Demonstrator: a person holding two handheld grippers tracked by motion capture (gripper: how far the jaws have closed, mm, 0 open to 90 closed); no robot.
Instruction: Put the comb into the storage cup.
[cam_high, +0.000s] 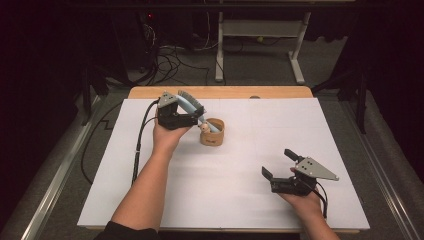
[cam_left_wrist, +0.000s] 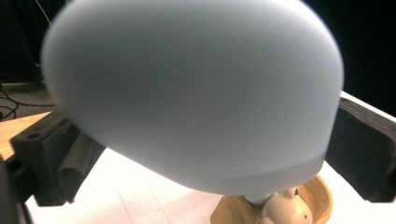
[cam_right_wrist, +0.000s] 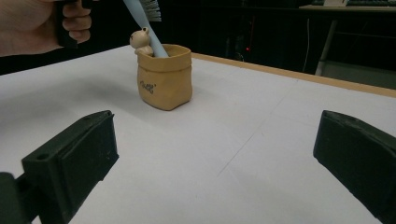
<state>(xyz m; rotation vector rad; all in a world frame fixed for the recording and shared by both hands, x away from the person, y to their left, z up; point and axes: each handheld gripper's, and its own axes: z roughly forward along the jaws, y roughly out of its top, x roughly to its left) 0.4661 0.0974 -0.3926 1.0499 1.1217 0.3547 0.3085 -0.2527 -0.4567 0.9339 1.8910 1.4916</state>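
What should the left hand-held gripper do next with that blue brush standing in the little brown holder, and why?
Probably open and let go, or lower the brush slightly first. The left hand-held gripper is shut on the blue brush by its head, and the handle already slants down into the brown holder beside the small bear figure. The right hand-held gripper sits open, well clear.

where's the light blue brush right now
In the high view the light blue brush is left of centre near the table's far edge, head clamped in the left claw, handle angling down into the tan sack-shaped holder.
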